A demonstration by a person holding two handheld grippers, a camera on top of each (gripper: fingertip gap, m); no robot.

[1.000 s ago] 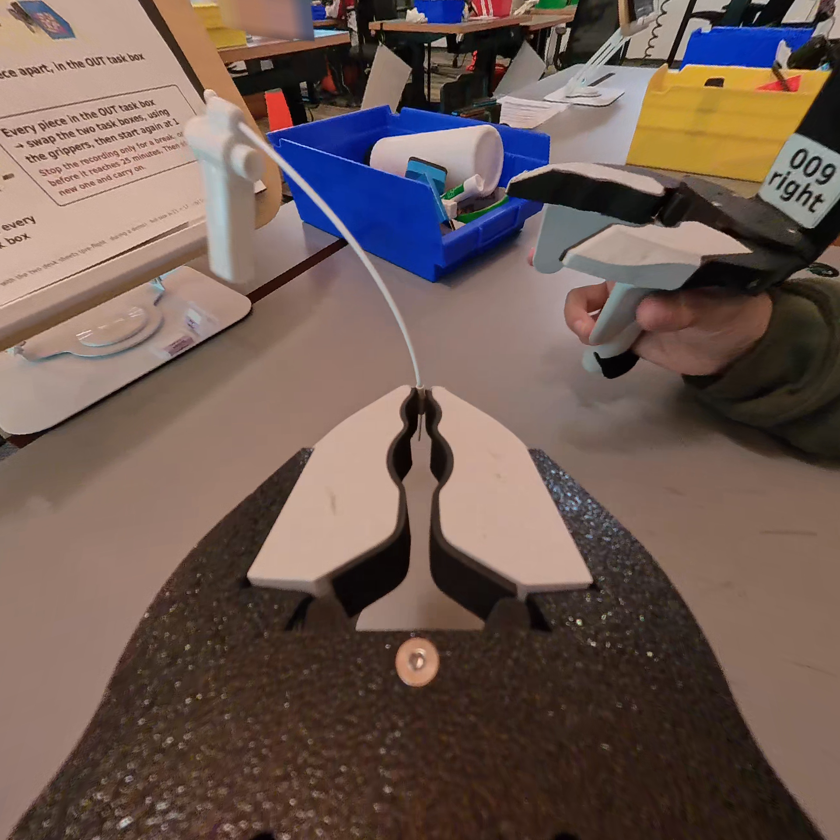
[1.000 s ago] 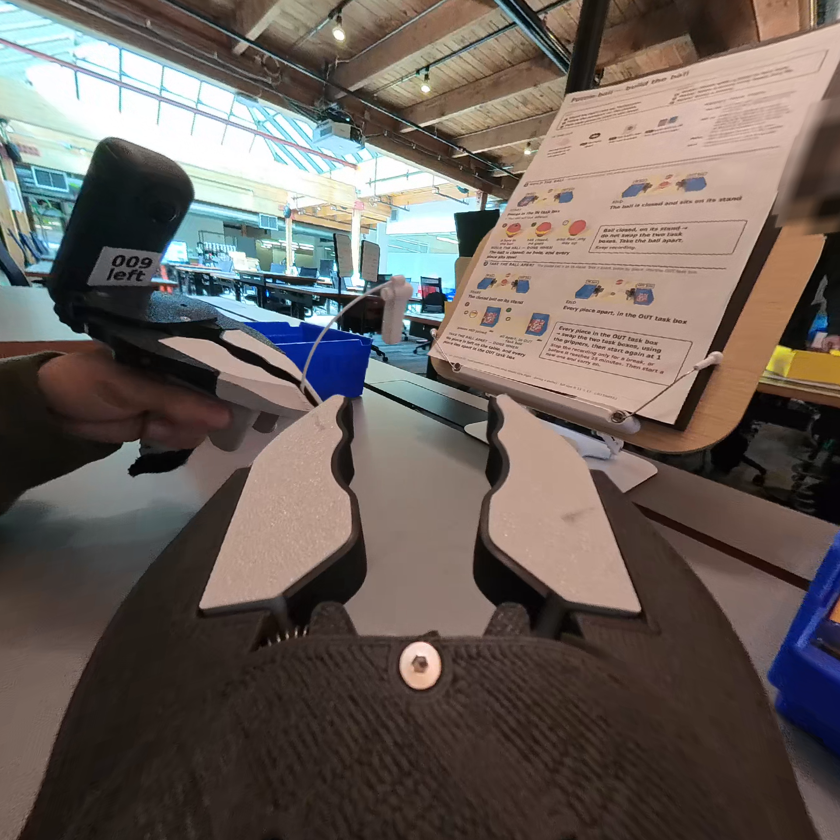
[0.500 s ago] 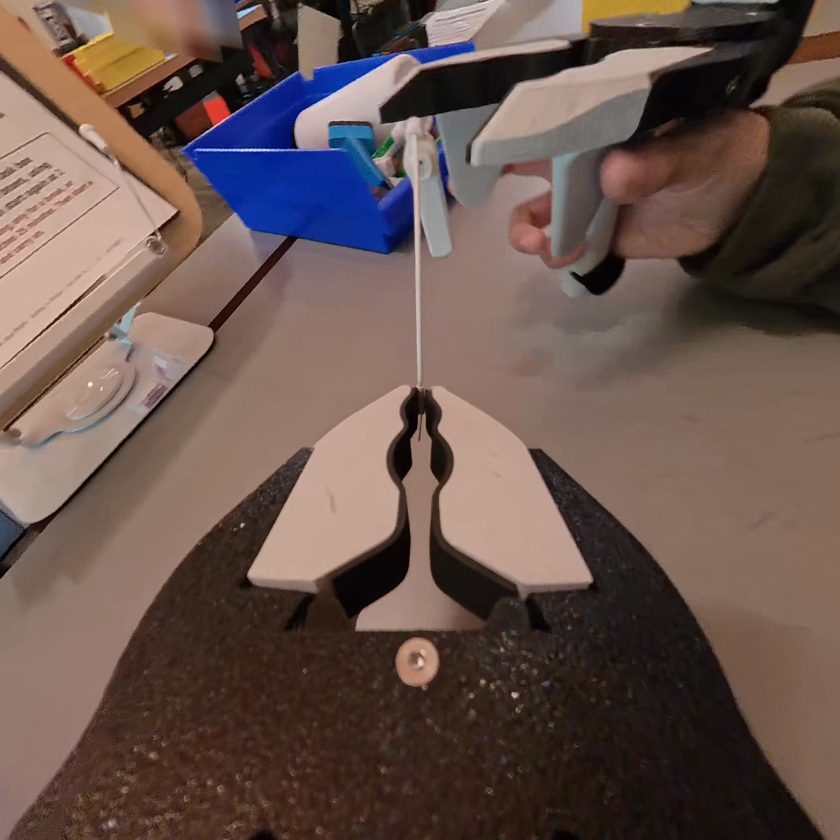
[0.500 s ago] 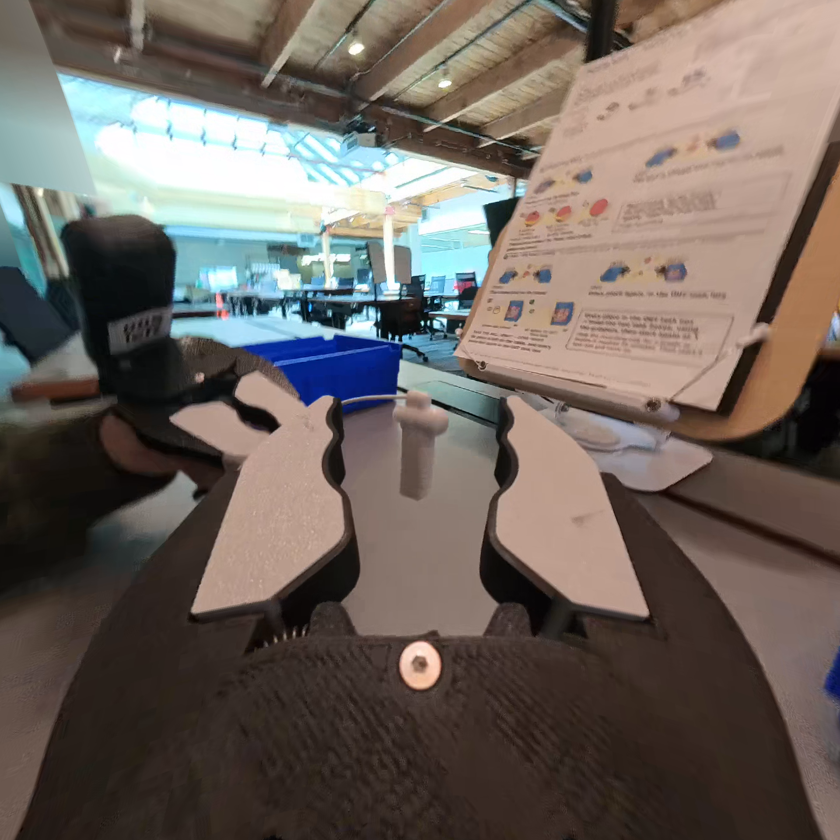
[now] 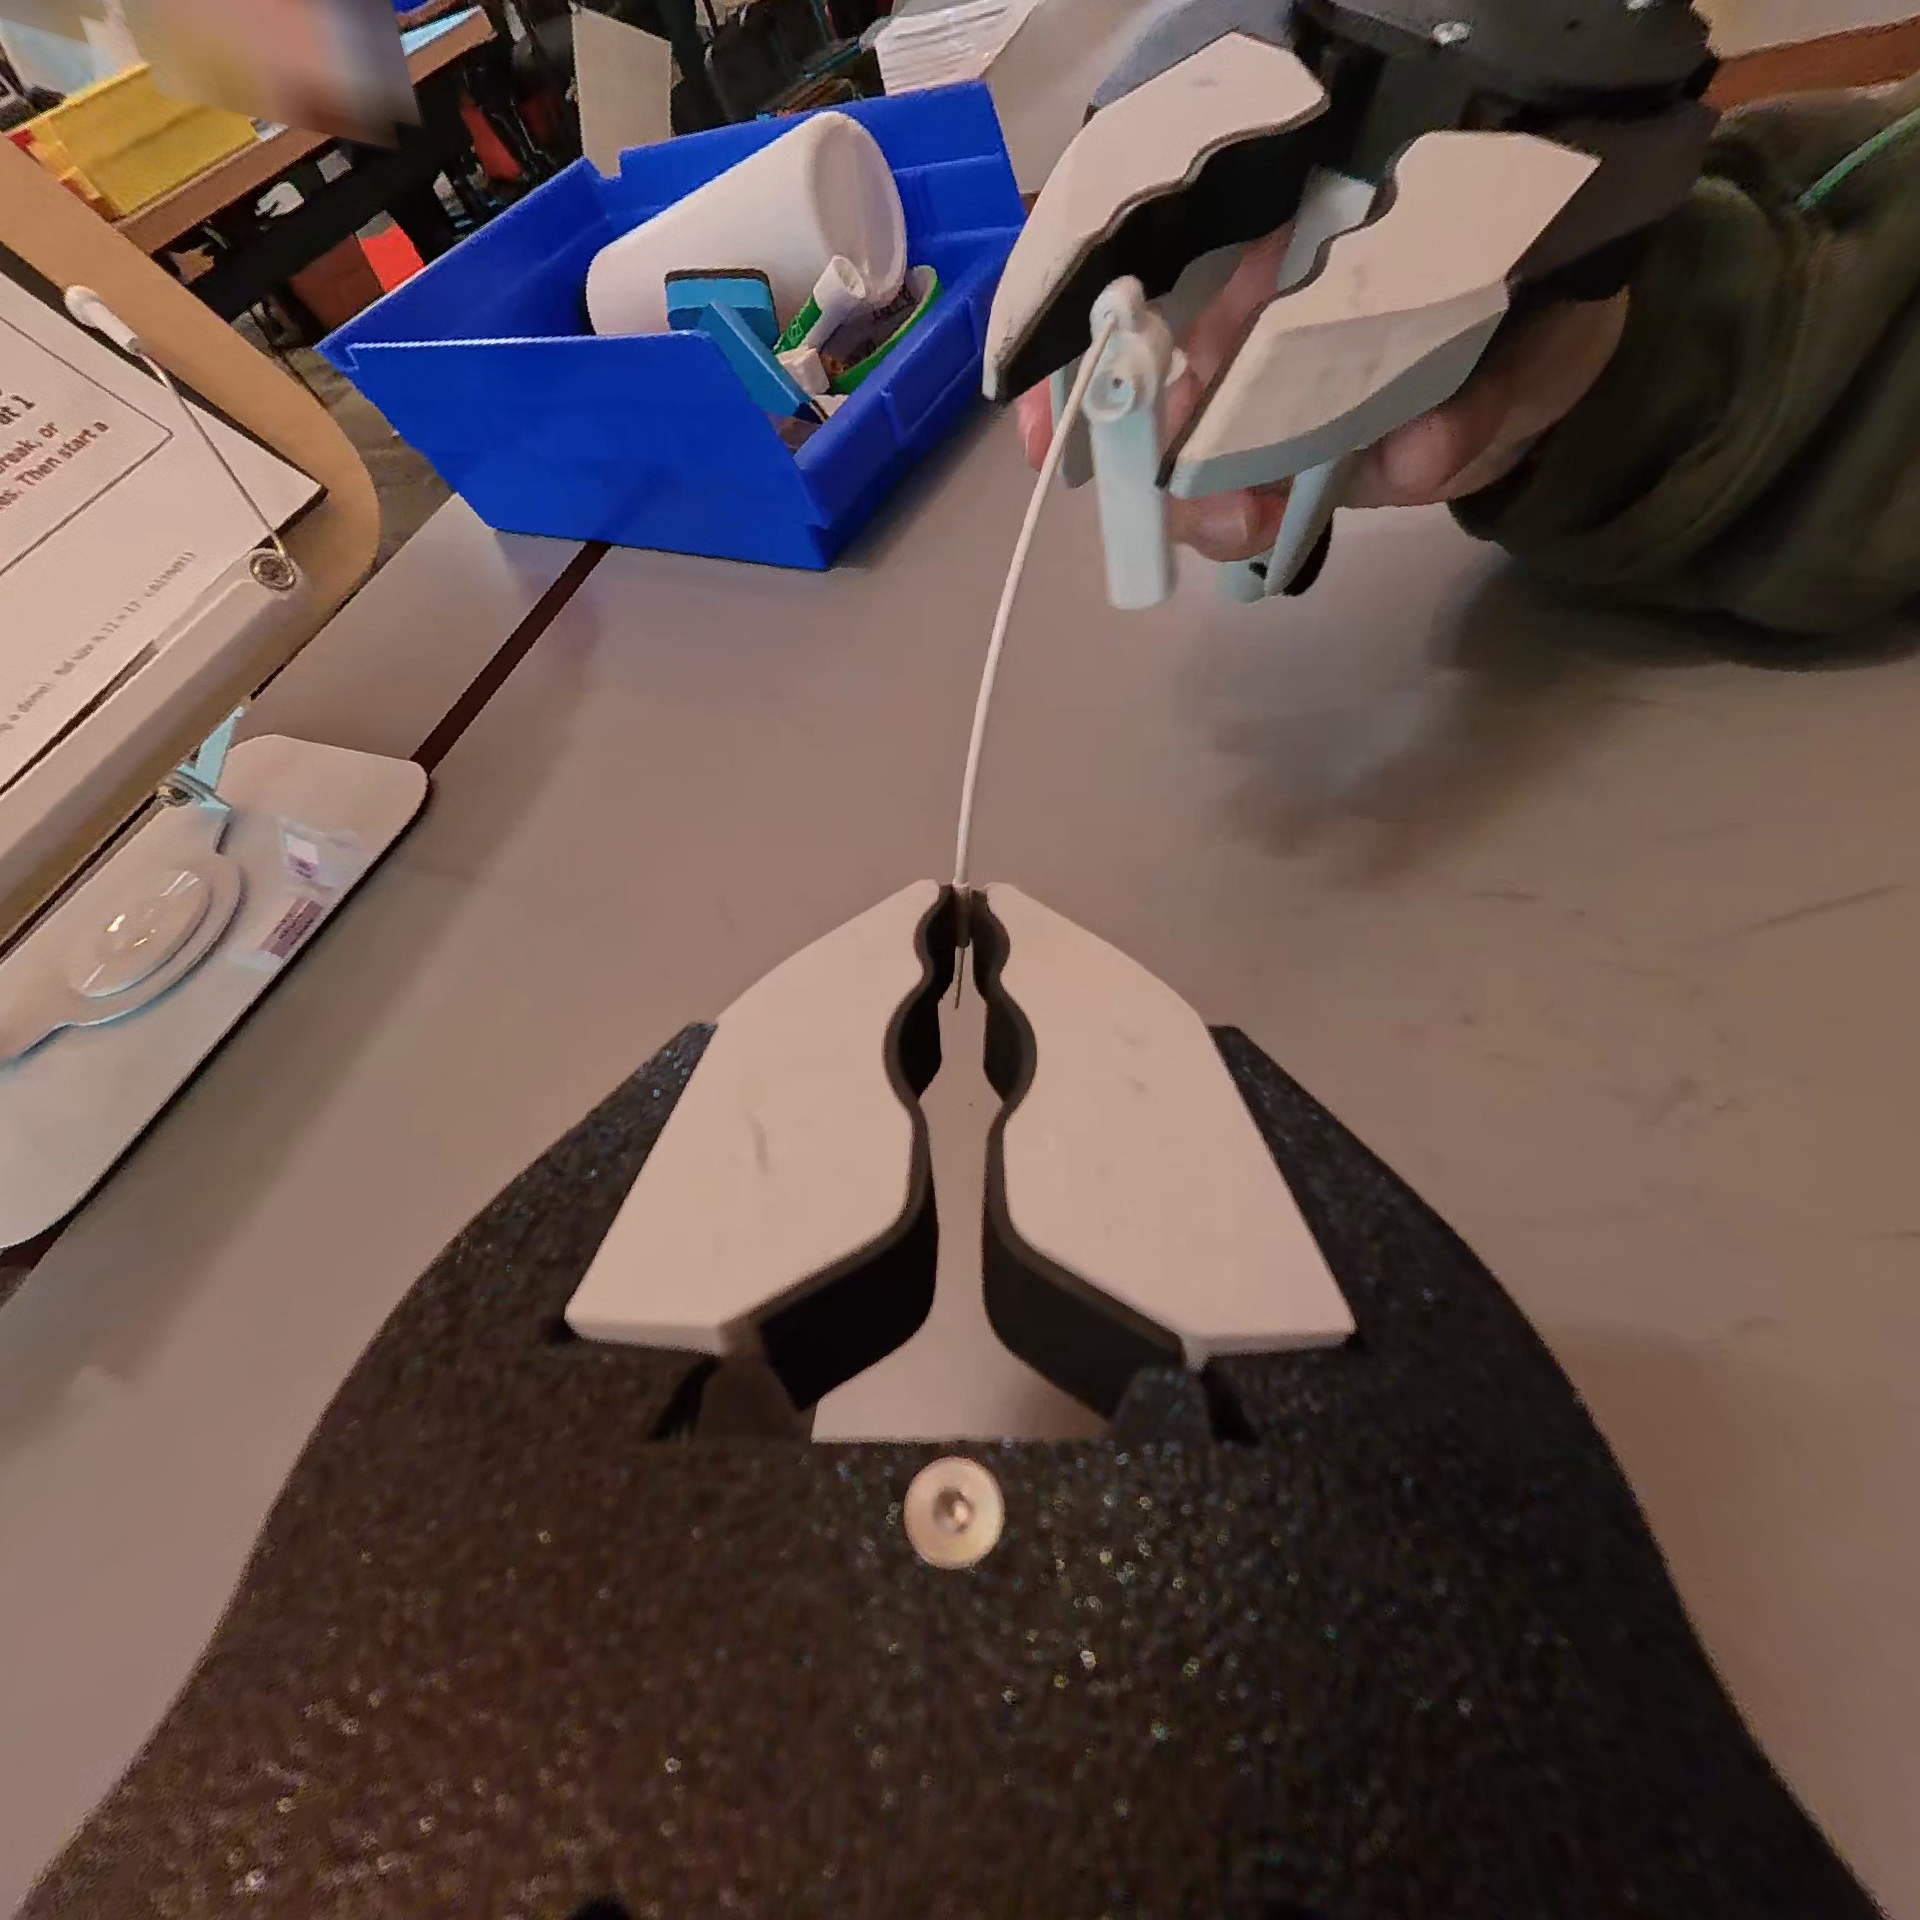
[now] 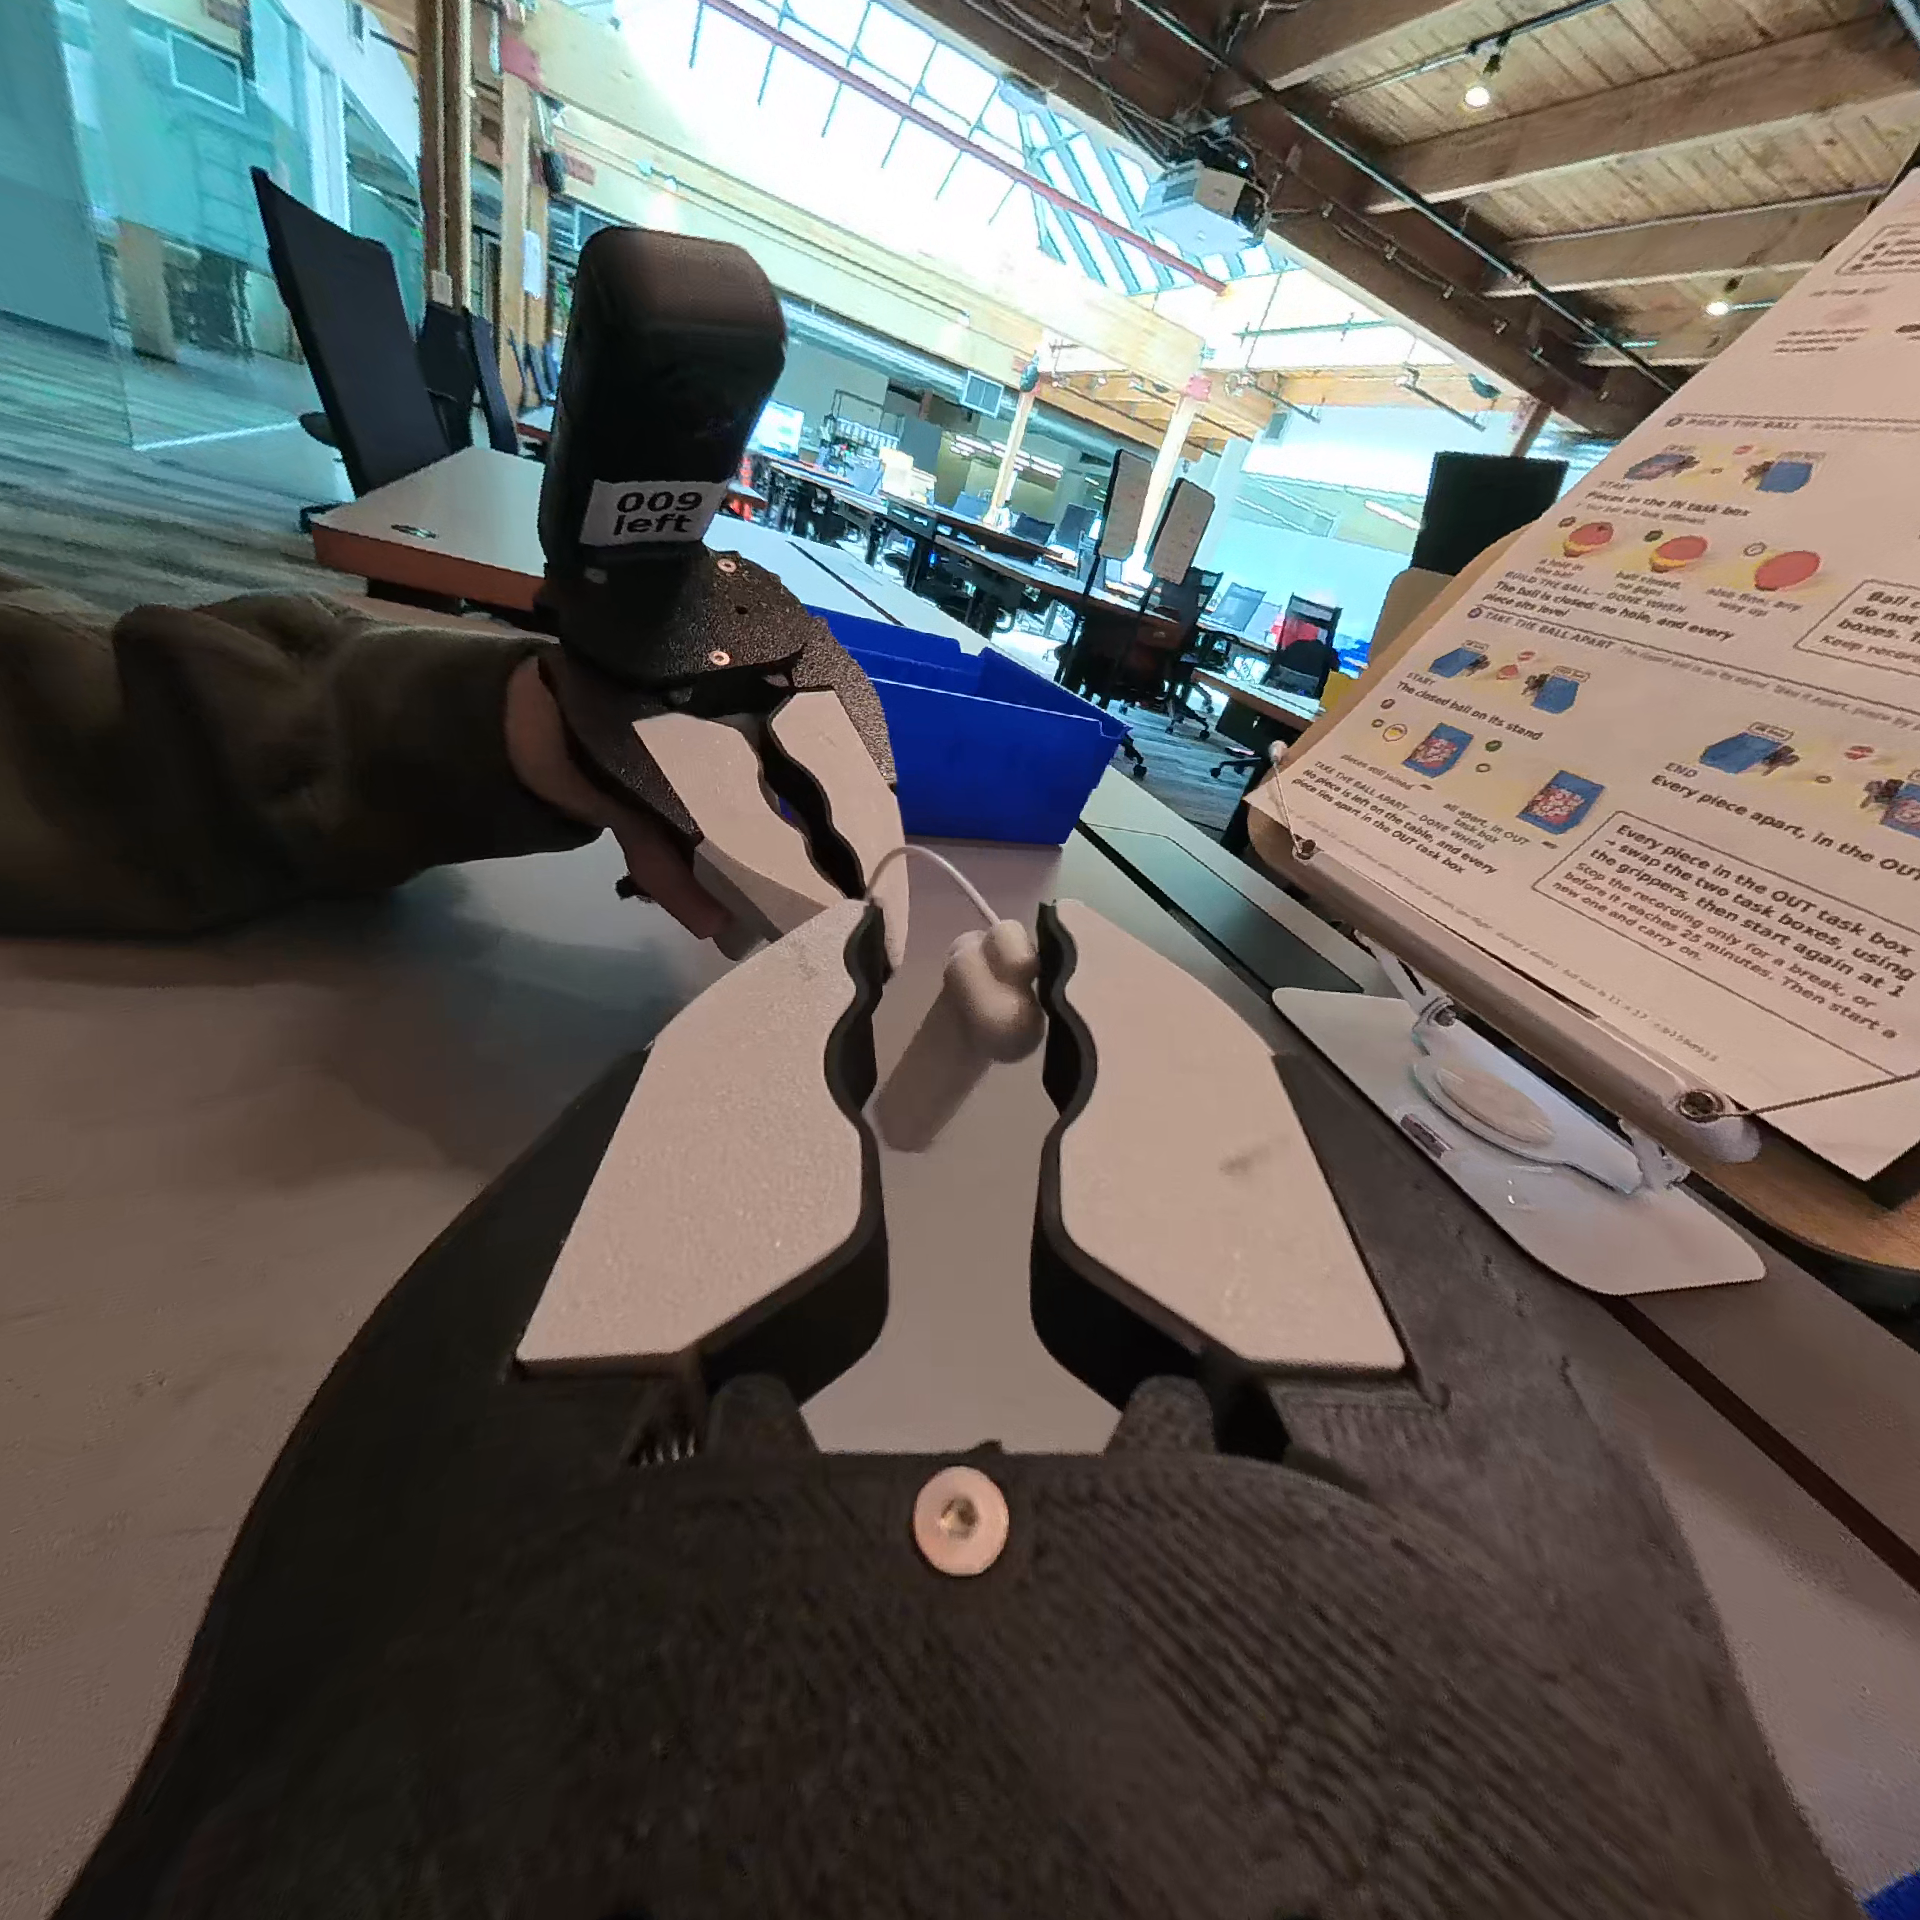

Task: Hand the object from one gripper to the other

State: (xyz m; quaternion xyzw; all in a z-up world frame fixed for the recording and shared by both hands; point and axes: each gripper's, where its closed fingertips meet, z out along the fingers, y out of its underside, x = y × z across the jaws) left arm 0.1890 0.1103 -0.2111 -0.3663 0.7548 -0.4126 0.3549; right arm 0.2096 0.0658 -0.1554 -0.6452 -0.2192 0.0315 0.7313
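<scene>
Tongs of the left gripper (image 5: 966, 904) are pressed together at their tips, pinching the end of a thin white cord (image 5: 995, 665) that arcs up and away over the worktop (image 5: 1558, 987). At the cord's far end hangs a small white peg (image 5: 1127, 468), a rounded head on a straight pale stem, tilted a little and clear of the surface. It sits between the fingers of the right gripper (image 5: 1091, 421), whose tongs stand narrowly apart around it; in the right wrist view the peg (image 6: 961, 1039) lies in the gap, its head just beside the right-hand finger, and contact cannot be told. The right gripper (image 6: 956, 925) is held level by a hand (image 5: 1434, 457) in an olive sleeve, low over the worktop and pointing toward the left one. The left gripper (image 6: 831, 831) faces it, tips angled downward, nearly tip to tip. Bare grey worktop lies beneath and between the two. Beyond on the left a blue bin (image 5: 623, 436) holds a white roll and small items; a sheet on a leaning stand (image 6: 1621, 831) borders that side.
</scene>
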